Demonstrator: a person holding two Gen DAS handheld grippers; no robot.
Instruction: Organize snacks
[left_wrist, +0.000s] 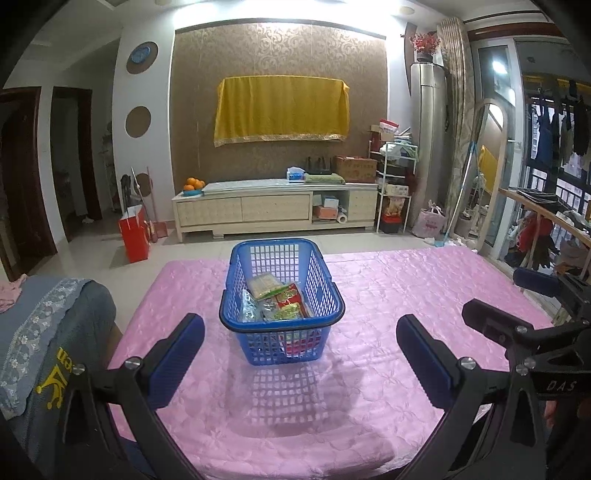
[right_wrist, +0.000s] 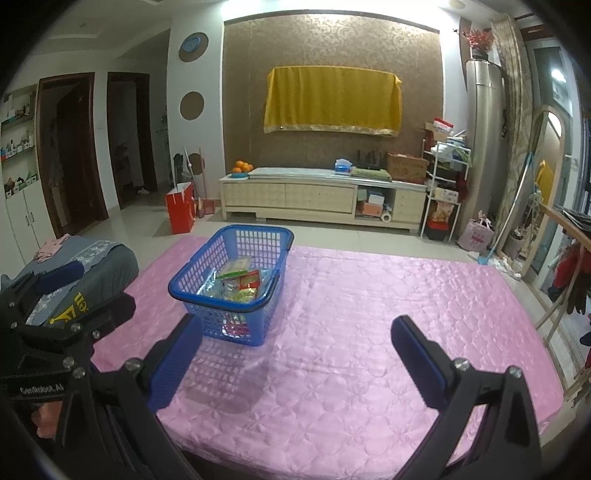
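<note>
Left wrist view: left gripper (left_wrist: 300, 347) jaws spread wide, empty. Right gripper (right_wrist: 295, 347) likewise spread, empty. Snack packets (left_wrist: 275, 299) lie inside blue basket (left_wrist: 258, 347) on pink table cover (left_wrist: 406, 288).

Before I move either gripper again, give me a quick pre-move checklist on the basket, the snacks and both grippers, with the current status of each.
1. Blue basket upright on the pink table cover: ok.
2. Snack packets inside the basket: ok.
3. No packets visible loose on the cover: ok.
4. Left gripper open and empty: ok.
5. Right gripper open and empty: ok.
6. Packets lying neatly: not ok, jumbled.
</note>
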